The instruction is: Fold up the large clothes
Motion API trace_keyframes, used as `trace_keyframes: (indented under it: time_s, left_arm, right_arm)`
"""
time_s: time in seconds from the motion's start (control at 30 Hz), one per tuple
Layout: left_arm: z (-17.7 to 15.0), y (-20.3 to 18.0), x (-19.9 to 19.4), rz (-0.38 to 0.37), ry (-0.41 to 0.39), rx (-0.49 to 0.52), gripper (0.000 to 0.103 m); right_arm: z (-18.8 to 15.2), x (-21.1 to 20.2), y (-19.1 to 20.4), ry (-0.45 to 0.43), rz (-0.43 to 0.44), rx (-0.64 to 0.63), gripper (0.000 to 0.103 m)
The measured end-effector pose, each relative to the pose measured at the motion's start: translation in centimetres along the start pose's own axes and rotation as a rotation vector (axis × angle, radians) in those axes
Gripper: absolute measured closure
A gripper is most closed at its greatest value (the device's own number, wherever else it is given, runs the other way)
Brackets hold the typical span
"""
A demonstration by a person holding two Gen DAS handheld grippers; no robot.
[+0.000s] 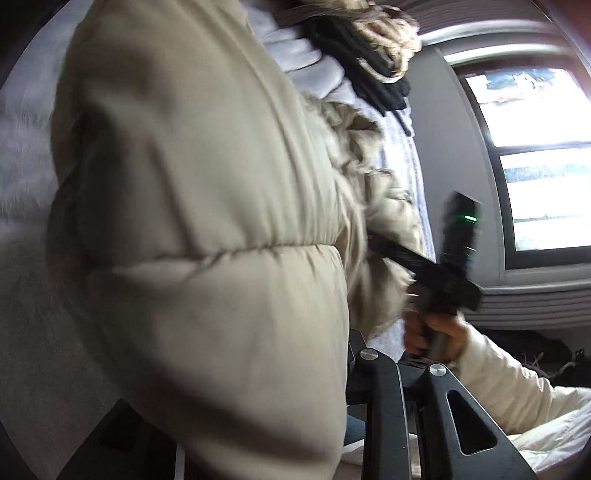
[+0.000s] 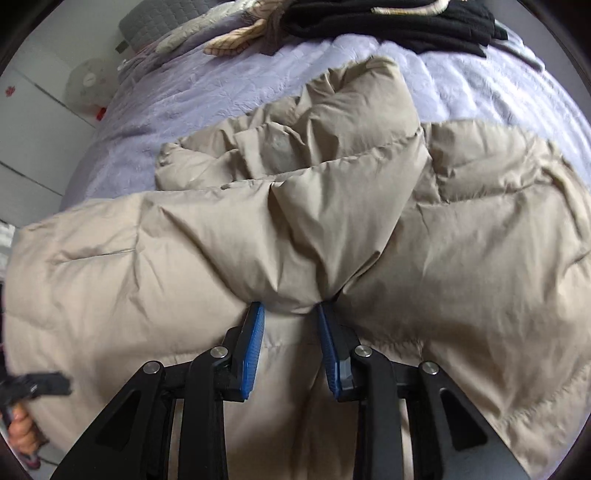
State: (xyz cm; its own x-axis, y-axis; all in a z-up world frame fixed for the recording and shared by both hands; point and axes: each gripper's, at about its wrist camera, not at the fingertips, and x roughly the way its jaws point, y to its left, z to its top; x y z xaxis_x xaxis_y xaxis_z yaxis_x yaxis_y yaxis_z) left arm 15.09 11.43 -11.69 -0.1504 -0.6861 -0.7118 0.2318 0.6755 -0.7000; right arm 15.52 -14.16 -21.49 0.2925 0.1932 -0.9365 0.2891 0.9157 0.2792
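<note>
Right wrist view: the bed [image 2: 221, 96] carries a beige puffer coat [image 2: 461, 240] spread across its lilac cover, giving room to fold. Dark clothes [image 2: 399, 22] sit at the far edge. The right gripper [image 2: 290, 314] pinches a bunched coat edge between blue pads [image 2: 255, 347], likely to lift it over. The left gripper [image 2: 40, 386] is mostly hidden; I cannot tell its state.

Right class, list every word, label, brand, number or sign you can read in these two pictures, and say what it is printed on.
No text can be read.
Red mark on the white cupboard: too small to read.
Round white dial beside the bed: markings too blurred.
Beige padded coat: no label showing.
Window: only blurred shapes outside.
</note>
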Motion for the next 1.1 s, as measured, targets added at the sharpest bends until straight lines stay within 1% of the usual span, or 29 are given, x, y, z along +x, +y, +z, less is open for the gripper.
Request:
trace_keyframes:
  time_s: [0.03,0.07,0.1,0.17,0.23,0.3,0.33,0.37,0.47,0.57,0.6,0.63,0.67,0.7,0.73,0.77,0.83,0.9,0.97,1.0,1.03,1.07,1.1]
  left_arm:
    - [0.1,-1.1,-0.2,0.006,-0.006,0.015,0.072]
    - [0.3,-3.3,-0.3,0.015,-0.015,0.043,0.072]
    - [0.4,-4.5,-0.3,0.019,-0.018,0.058,0.072]
    - [0.7,-8.3,0.2,0.036,-0.026,0.105,0.072]
    - [1.0,-11.8,1.4,0.066,-0.023,0.141,0.072]
    - [1.1,-14.4,2.7,0.094,-0.017,0.162,0.072]
    - [1.2,-15.4,3.3,0.109,-0.014,0.172,0.072]
    - [1.2,-16.9,4.0,0.141,-0.014,0.198,0.072]
    - [1.4,-19.8,6.1,0.224,-0.01,0.236,0.072]
    - [1.5,-20.6,6.2,0.241,-0.009,0.244,0.072]
    - [1.6,-21.0,6.4,0.252,-0.006,0.243,0.072]
    - [1.4,-20.8,6.3,0.264,-0.004,0.242,0.072]
    - [1.4,-20.6,6.1,0.275,-0.001,0.241,0.072]
    - [0.6,-21.0,6.4,0.284,0.002,0.241,0.072]
    - [0.7,-21.2,6.7,0.292,0.005,0.239,0.072]
    - [0.8,-21.6,7.3,0.3,0.012,0.238,0.072]
    - [0.3,-22.5,8.2,0.308,0.023,0.241,0.071]
    - [0.6,-23.5,9.9,0.318,0.04,0.256,0.071]
    - [0.9,-24.7,12.2,0.326,0.066,0.287,0.071]
    - [1.4,-25.5,13.5,0.327,0.073,0.295,0.069]
    - [1.6,-26.0,14.9,0.319,0.084,0.307,0.064]
    - [1.8,-26.3,15.9,0.301,0.086,0.319,0.059]
    - [1.9,-26.5,16.6,0.283,0.089,0.326,0.048]
  right_arm:
    - [-0.1,0.4,-0.1,0.01,0.014,0.016,0.07]
    - [0.0,0.7,-0.7,0.026,0.035,0.039,0.07]
    - [0.2,1.2,-1.4,0.047,0.062,0.067,0.07]
    - [0.5,1.8,-2.4,0.074,0.103,0.108,0.071]
    - [0.9,2.5,-3.6,0.109,0.15,0.144,0.074]
    - [1.0,2.9,-4.5,0.138,0.199,0.175,0.074]
    - [1.1,3.2,-5.0,0.15,0.218,0.187,0.076]
    - [1.3,3.5,-5.3,0.159,0.231,0.197,0.077]
    - [1.8,3.8,-6.0,0.201,0.273,0.219,0.077]
    - [2.6,2.5,-6.8,0.229,0.287,0.216,0.075]
    - [2.7,1.5,-7.4,0.22,0.301,0.213,0.073]
    - [2.7,0.5,-8.0,0.207,0.314,0.214,0.061]
    - [2.6,-0.9,-9.1,0.183,0.327,0.22,0.046]
    - [2.4,-2.1,-10.0,0.162,0.336,0.229,0.039]
    - [2.0,-3.6,-11.3,0.136,0.34,0.244,0.033]
    - [1.6,-4.9,-12.6,0.115,0.338,0.261,0.033]
    - [0.8,-6.9,-15.1,0.089,0.33,0.299,0.032]
    - [-0.5,-8.6,-17.6,0.066,0.316,0.339,0.032]
    - [-1.6,-10.0,-19.9,0.046,0.296,0.381,0.032]
    - [-2.0,-10.5,-20.9,0.039,0.283,0.396,0.032]
    - [-2.6,-11.1,-22.1,0.029,0.268,0.414,0.035]
    - [-3.0,-11.5,-23.0,0.021,0.255,0.43,0.048]
    - [-3.2,-11.8,-23.8,0.017,0.246,0.441,0.055]
